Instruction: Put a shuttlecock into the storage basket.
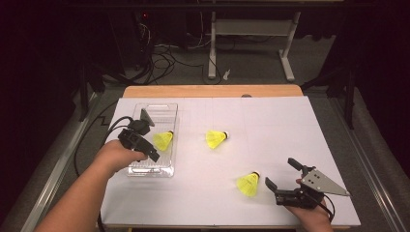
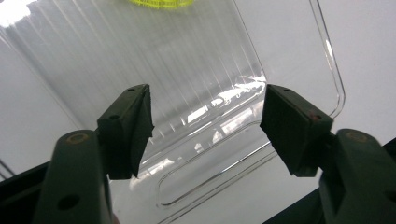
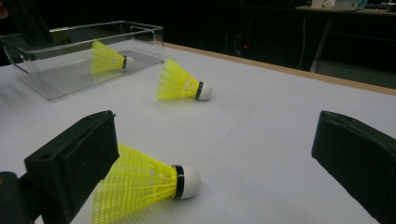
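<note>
With both tools open and empty, the right tool (image 1: 280,176) could knock the near shuttlecock (image 1: 248,184) rolling across the surface (image 1: 285,130) if its jaws close off-centre, while the left tool (image 1: 145,140) hovers over the clear tray (image 1: 171,108).

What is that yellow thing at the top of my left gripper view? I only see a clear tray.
Observer: A shuttlecock in the tray. It lies inside the clear tray, beyond the open left gripper.
Operator: Are there more of them?
Observer: Two more lie on the white table: a middle shuttlecock and a near shuttlecock.
Operator: Is the other gripper holding one?
Observer: No. The right gripper stands wide open, with the near shuttlecock lying on the table in front of it.
</note>
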### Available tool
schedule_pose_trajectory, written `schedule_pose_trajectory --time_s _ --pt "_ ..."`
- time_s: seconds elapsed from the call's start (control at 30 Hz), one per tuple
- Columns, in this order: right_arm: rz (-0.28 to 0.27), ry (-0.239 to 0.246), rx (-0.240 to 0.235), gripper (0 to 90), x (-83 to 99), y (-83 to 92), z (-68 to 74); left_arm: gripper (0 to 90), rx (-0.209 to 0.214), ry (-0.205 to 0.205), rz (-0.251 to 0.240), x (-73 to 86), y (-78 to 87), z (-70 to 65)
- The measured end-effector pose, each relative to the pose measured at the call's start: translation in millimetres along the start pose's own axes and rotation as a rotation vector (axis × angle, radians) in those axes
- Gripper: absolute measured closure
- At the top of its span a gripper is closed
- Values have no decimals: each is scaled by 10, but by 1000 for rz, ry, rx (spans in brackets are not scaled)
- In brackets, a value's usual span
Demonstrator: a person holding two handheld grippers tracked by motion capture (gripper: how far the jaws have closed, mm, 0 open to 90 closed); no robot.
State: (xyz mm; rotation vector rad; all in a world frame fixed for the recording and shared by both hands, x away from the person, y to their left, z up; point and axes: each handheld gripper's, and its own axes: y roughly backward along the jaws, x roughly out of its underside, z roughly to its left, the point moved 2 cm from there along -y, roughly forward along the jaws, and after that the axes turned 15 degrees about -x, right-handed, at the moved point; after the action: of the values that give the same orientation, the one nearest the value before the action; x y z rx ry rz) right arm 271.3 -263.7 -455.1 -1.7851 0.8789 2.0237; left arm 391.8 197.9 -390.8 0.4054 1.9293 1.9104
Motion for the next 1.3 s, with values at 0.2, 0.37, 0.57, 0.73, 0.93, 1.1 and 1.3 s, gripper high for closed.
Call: schedule_pose_trajectory --time_s 0.2,0.37,0.57,0.73,0.93,1.1,1.3 --pt "1 4 -1 12 0 -6 8 266 -4 -13 -1 39 47 -6" --pt "2 4 0 12 0 -6 8 176 4 -35 5 61 65 -33" --pt "-1 2 2 12 -2 4 8 103 11 -26 24 78 94 -78" --pt "-2 1 3 12 -2 8 5 26 10 -47 22 77 98 -107" --pt "-4 1 2 12 -4 9 7 8 -8 -39 21 94 118 -114" --pt "-3 0 2 12 -6 3 2 8 -12 -42 11 103 133 -147" --pt "-6 -14 5 12 -2 -6 -15 8 -6 -51 11 108 146 -205"
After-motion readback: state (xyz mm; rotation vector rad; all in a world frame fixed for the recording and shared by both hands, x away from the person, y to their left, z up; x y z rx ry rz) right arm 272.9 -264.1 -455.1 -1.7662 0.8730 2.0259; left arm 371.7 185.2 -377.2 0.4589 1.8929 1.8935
